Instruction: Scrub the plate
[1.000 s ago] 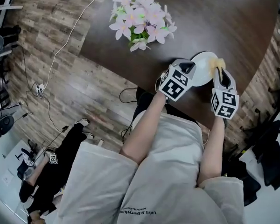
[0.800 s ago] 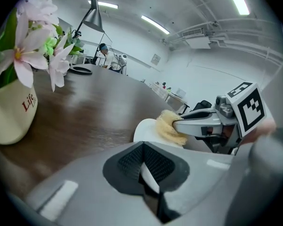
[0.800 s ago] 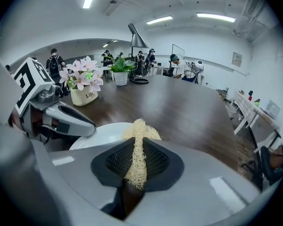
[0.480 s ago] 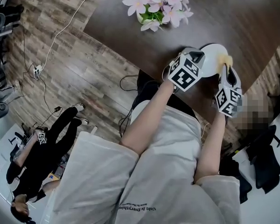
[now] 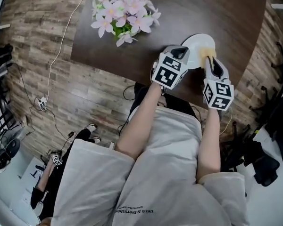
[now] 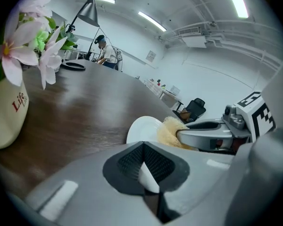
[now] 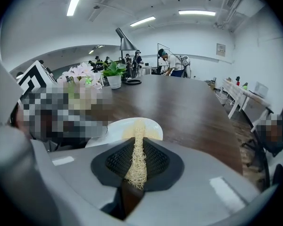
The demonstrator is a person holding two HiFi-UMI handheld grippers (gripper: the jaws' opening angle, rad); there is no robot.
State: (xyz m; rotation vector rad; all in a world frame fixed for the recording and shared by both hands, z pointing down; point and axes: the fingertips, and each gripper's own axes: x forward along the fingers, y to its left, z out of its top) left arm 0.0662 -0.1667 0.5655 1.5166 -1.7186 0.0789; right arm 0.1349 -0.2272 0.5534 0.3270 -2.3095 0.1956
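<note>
plate (image 5: 196,45) | lying at tabletop (image 5: 226,13) near edge | left claw (image 6: 146,171) pinching its rim | right claw (image 7: 136,161) clamping yellow scrubber (image 6: 170,132) against plate face | advising: keeping rim grip firm, pressing lightly, circling

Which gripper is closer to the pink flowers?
Left. The left gripper grips the rim of the plate on the side facing the flowers. The right gripper, pinching the scrubber, is on the other side, farther from them.
</note>
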